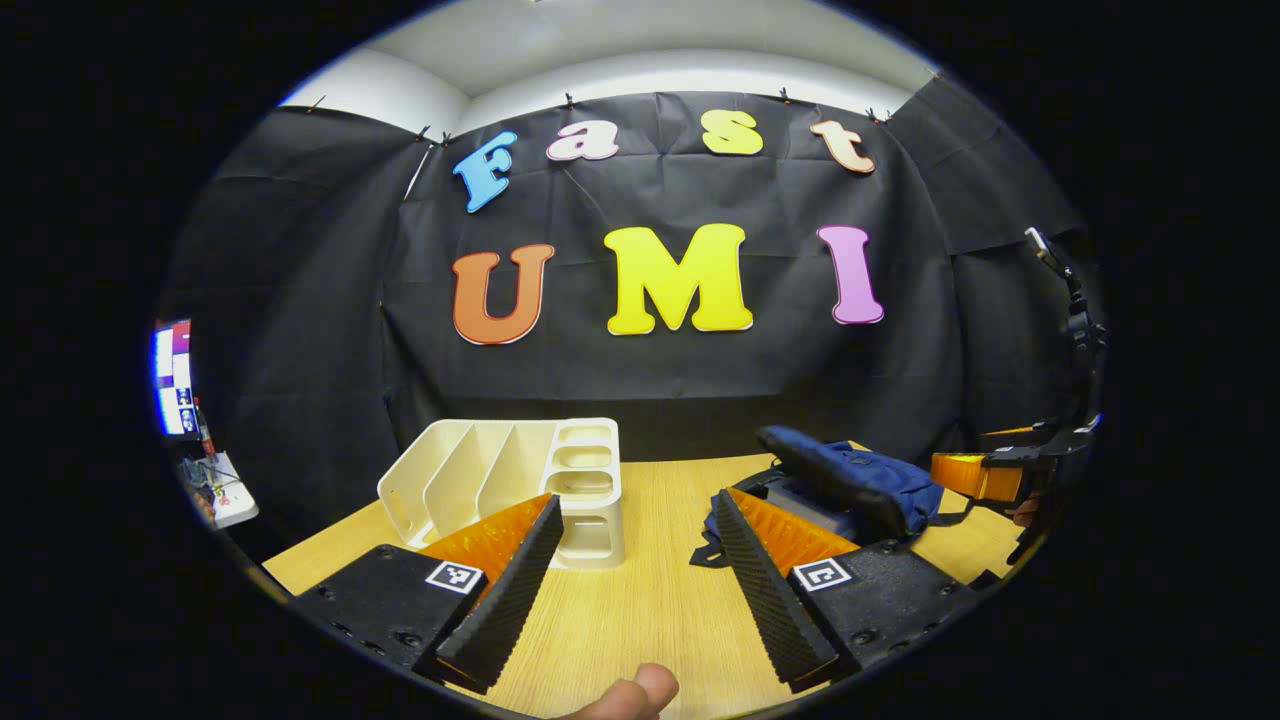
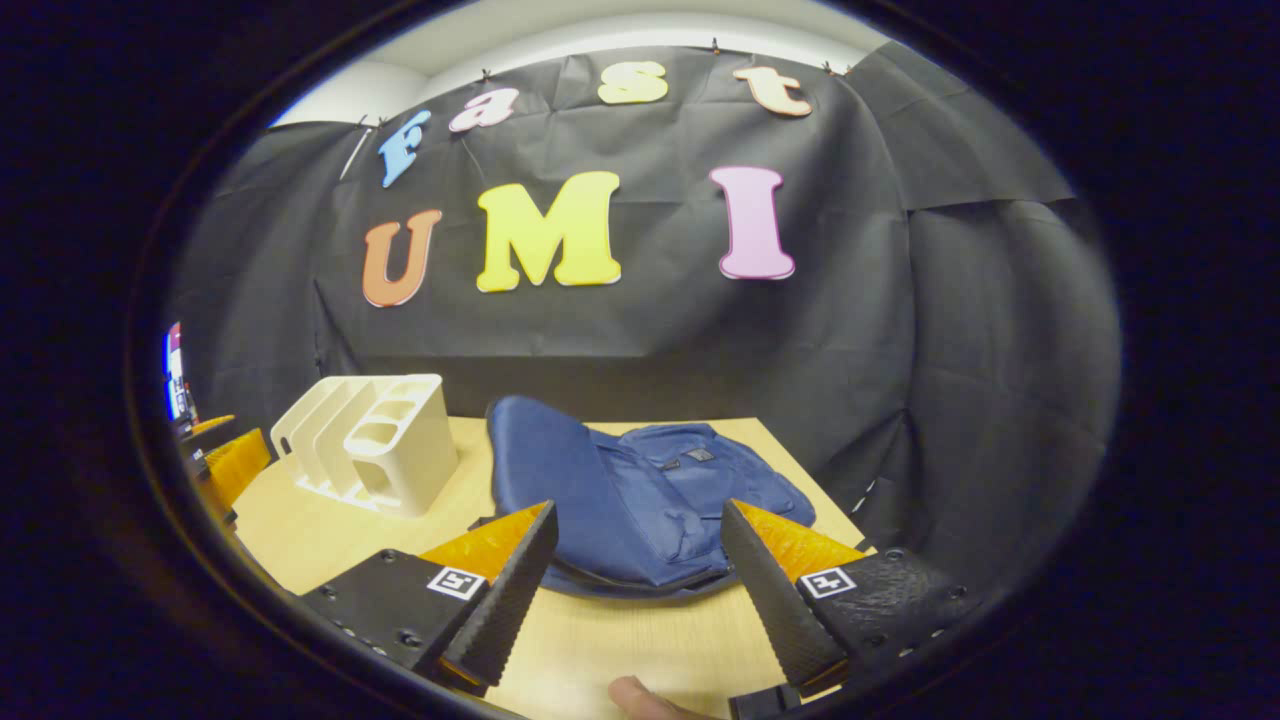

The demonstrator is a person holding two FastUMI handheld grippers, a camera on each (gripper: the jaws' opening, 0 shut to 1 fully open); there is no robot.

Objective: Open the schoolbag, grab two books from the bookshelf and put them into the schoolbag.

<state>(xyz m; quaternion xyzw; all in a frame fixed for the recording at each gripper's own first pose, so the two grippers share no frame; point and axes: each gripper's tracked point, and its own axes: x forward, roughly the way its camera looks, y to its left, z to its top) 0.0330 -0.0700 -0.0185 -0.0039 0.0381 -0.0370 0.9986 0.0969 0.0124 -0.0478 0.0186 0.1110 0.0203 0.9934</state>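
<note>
Had both grippers over table [image 1: 640, 600], fingers spread wide, holding nothing. Left gripper [image 1: 640, 580] faced shelf [image 1: 500, 480], which stood beside bag [image 1: 860, 485]. Right gripper [image 2: 635, 585] hovered just short of bag [image 2: 640, 490]. Saw no books in shelf slots (could be hidden from my angle). Bag lay flat, flap raised, whether zip was undone I couldn't tell. Judged step as either start or finish of task. Next I'd need right gripper on flap edge to check opening
</note>
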